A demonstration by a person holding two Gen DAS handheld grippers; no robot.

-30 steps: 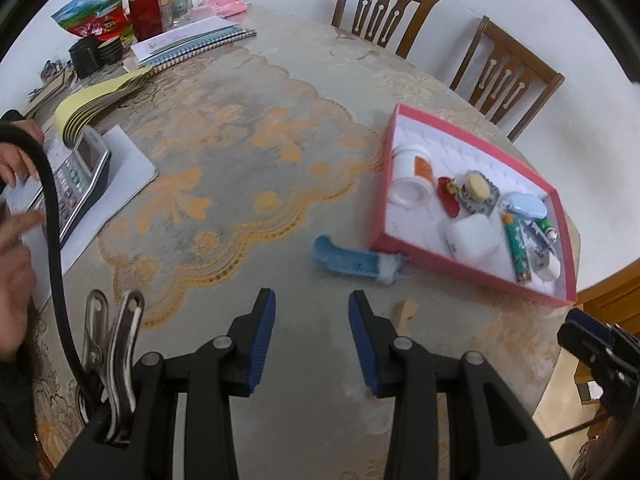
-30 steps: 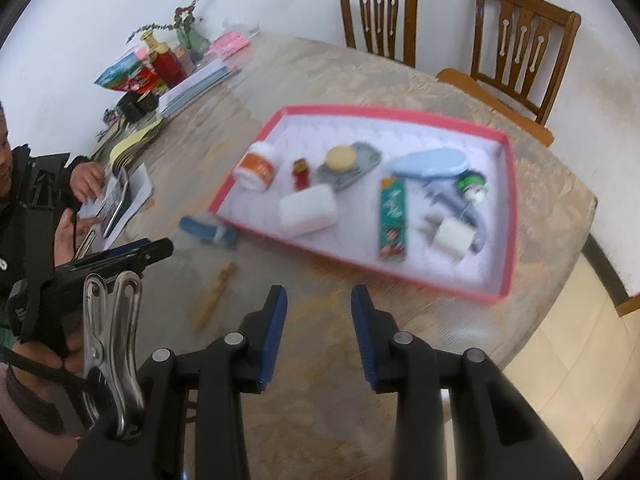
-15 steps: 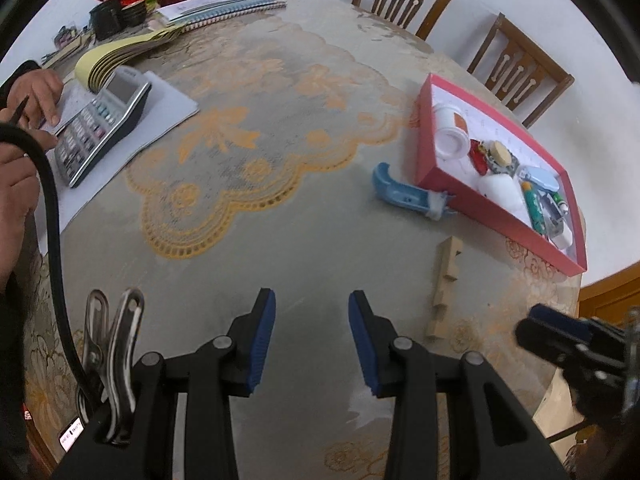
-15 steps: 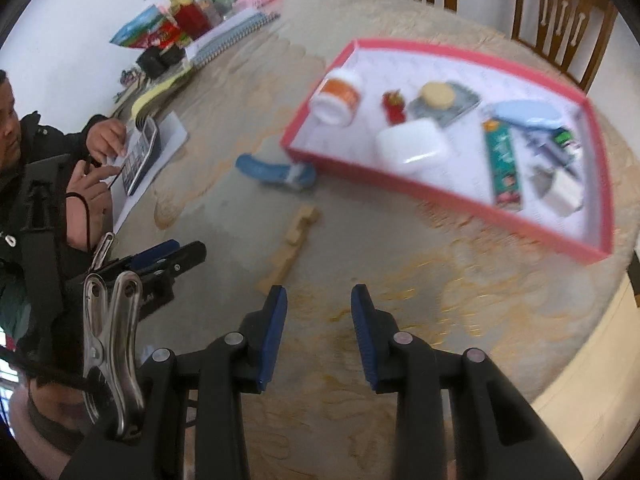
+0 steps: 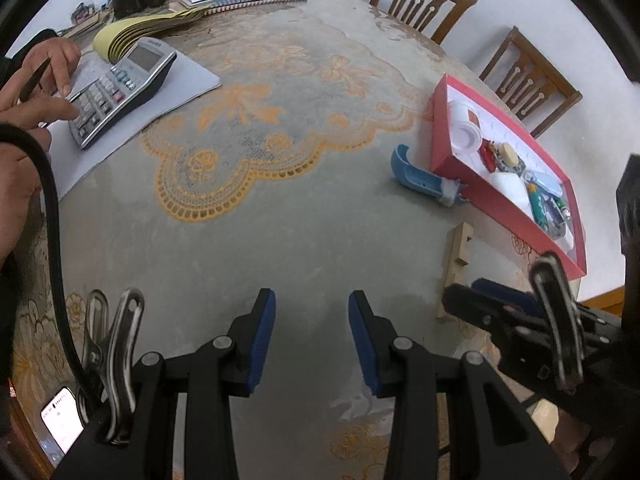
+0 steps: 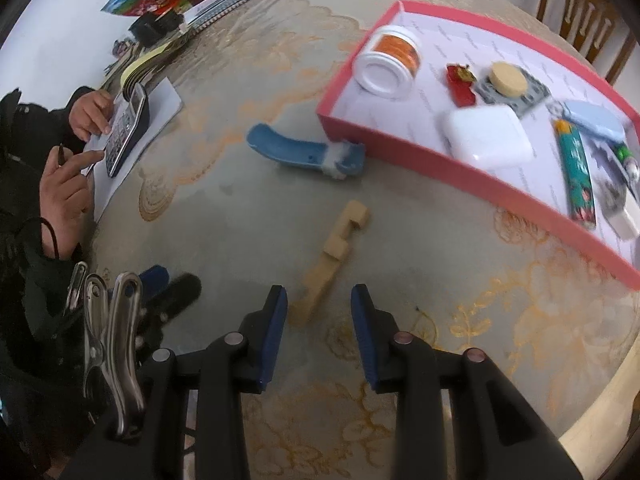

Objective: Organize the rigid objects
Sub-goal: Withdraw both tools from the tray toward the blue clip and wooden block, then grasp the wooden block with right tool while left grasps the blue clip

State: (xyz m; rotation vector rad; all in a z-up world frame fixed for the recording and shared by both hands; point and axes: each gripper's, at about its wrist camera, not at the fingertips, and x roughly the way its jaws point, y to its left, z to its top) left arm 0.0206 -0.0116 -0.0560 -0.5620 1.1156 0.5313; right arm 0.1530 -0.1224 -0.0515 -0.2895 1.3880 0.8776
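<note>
— Which step is this, would you say?

— The reach for a pick, I think. The right gripper (image 6: 319, 304) hangs just above the near end of the wooden block (image 6: 334, 254), jaws partly apart and empty, nothing between the pads yet. The block lies flat on the table (image 6: 248, 208), just short of the red tray (image 6: 460, 160).

— And the left gripper (image 5: 312, 312)?

— Also partly open and holding nothing. It points down at bare tablecloth, with the block (image 5: 456, 256) off to its right and the right gripper between them.

— What else is outside the tray?

— A blue brush (image 6: 304, 154), lying against the tray's near left corner. The white jar (image 6: 390, 60), white case (image 6: 486, 136) and the other small items are already inside.

— So the next move?

— Probably lowering the right jaws to straddle the block across its narrow width, then closing. The block lies at a slant to the jaws, so a slight wrist turn may help. Then it has to clear the tray wall and land in a free spot.
</note>
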